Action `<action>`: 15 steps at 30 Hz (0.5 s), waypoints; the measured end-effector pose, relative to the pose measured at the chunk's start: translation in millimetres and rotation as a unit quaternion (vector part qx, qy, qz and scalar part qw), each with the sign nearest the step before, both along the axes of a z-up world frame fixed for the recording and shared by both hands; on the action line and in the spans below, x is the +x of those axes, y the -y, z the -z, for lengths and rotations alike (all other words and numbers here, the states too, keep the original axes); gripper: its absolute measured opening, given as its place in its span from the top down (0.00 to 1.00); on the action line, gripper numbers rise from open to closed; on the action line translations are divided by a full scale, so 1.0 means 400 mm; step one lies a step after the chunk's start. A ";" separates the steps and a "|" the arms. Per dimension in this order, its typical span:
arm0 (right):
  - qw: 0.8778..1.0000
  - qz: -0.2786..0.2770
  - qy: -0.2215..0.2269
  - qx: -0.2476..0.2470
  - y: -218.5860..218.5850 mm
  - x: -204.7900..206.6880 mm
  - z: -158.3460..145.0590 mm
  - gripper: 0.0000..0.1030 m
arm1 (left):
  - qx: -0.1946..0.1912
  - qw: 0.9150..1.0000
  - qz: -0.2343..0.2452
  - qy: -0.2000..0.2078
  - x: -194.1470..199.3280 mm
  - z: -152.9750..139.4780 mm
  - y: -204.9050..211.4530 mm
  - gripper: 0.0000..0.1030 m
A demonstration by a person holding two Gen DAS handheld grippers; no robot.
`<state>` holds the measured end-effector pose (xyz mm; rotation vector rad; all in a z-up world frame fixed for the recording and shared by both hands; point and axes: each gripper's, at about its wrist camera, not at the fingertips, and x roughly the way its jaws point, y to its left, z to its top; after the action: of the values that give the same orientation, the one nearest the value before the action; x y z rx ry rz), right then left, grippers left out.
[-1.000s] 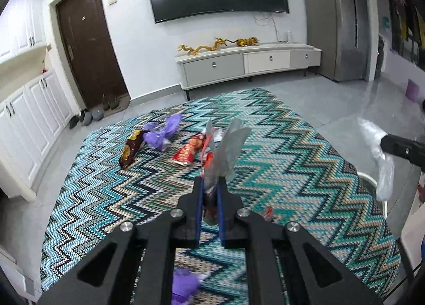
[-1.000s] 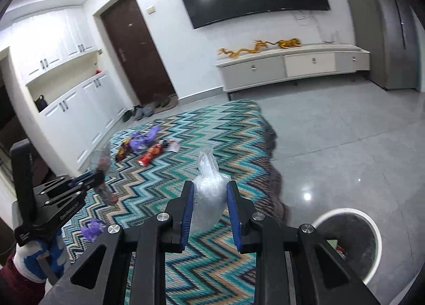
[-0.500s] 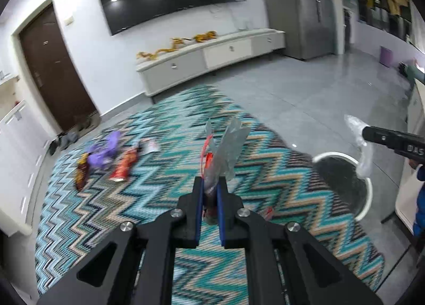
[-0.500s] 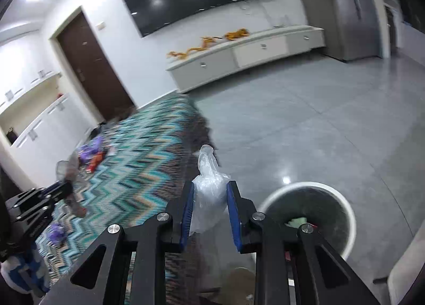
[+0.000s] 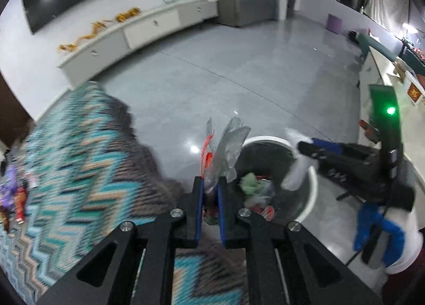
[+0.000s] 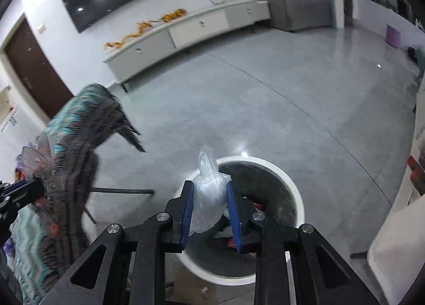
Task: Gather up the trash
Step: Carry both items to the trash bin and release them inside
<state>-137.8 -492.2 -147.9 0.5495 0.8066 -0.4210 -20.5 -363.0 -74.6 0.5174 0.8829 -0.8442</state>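
My left gripper (image 5: pixel 211 193) is shut on a clear plastic wrapper with red print (image 5: pixel 225 150), held at the table's edge just left of the round white-rimmed trash bin (image 5: pixel 312 185). My right gripper (image 6: pixel 209 206) is shut on a crumpled clear plastic bag (image 6: pixel 208 193), held above the bin (image 6: pixel 297 193). The right gripper also shows in the left wrist view (image 5: pixel 305 153), over the bin's right rim with the bag (image 5: pixel 297 169) hanging from it. The left gripper's wrapper shows at the right wrist view's left edge (image 6: pixel 37 158). Trash lies inside the bin.
The table wears a zigzag teal cloth (image 5: pixel 79 172); purple and red wrappers (image 5: pixel 13 196) lie at its far left. Grey tiled floor (image 6: pixel 265 92) surrounds the bin. A white TV cabinet (image 6: pixel 186 31) stands by the far wall, a white counter (image 6: pixel 398 238) at right.
Both grippers swung right from over the table toward the bin, each still holding its trash. The right gripper now hangs over the bin's opening.
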 end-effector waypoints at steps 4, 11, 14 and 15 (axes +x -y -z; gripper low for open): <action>1.000 0.017 -0.020 0.010 0.042 -0.003 0.041 0.74 | -0.007 0.999 0.014 -0.048 0.008 0.035 0.077 0.89; 0.999 0.029 -0.037 0.015 0.072 -0.009 0.064 0.71 | -0.043 0.995 0.028 -0.081 0.022 0.034 0.140 0.49; 0.999 0.032 -0.038 0.008 0.067 -0.006 0.052 0.58 | -0.055 0.995 0.025 -0.081 0.029 0.012 0.120 0.49; 0.999 0.032 -0.038 0.007 0.064 -0.008 0.046 0.58 | -0.059 0.995 0.022 -0.077 0.029 0.006 0.110 0.49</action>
<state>-141.0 -517.8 -166.3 0.5755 0.8672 -0.4983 -9.0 -407.1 -77.0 0.3727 0.9589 -0.9808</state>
